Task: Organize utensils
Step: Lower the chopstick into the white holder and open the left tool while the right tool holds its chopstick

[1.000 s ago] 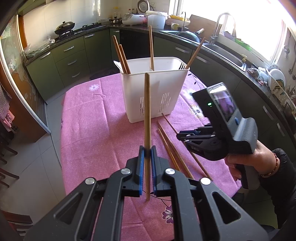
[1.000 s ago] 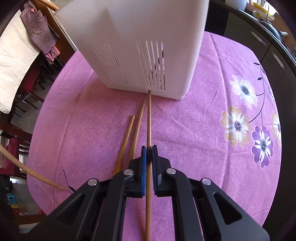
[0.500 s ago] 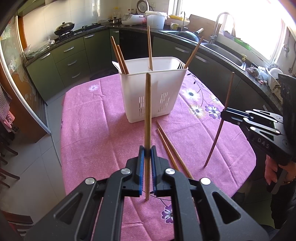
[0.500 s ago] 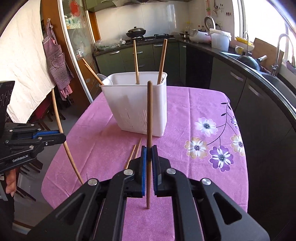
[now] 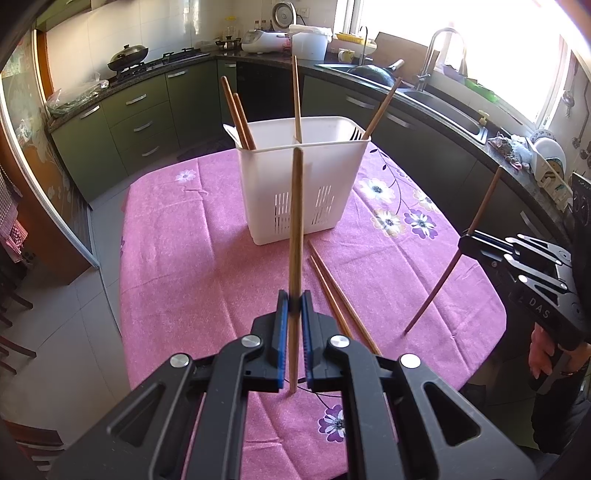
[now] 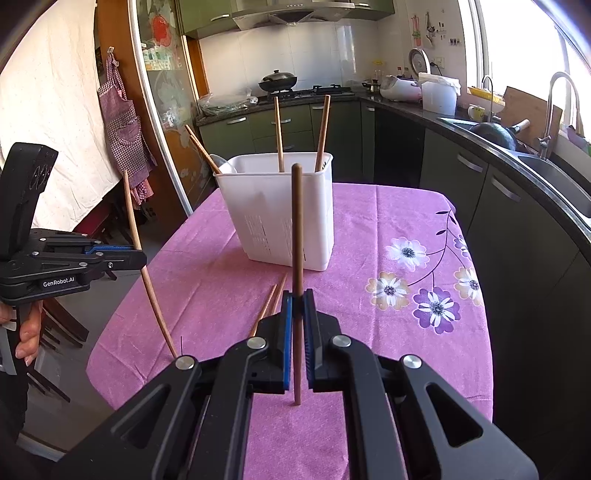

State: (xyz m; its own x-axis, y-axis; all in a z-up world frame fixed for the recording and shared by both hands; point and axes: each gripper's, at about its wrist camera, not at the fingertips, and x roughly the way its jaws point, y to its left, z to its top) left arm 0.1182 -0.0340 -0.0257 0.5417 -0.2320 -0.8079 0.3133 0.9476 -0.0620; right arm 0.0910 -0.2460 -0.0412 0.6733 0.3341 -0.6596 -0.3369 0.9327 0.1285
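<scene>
The right gripper (image 6: 297,295) has lifted its chopstick (image 6: 296,236) off the tablecloth (image 6: 369,229), jaws clamped. The left gripper (image 5: 291,297) pinches another chopstick (image 5: 295,221) before the white holder (image 5: 295,192). Only the left view shows the fork tines (image 5: 355,132) inside; two chopsticks (image 5: 332,295) lie beside the holder.

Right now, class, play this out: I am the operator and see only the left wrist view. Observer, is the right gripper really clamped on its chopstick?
Observer: Yes. The right wrist view shows the right gripper with its jaws shut on the dark chopstick, blue pads pressing on both sides.
Operator: What holds my left gripper?
Observer: A hand wraps the handle of the left gripper, at that view's left edge.
Operator: What is above the wok?
Observer: A range hood hangs over the wok.
</scene>
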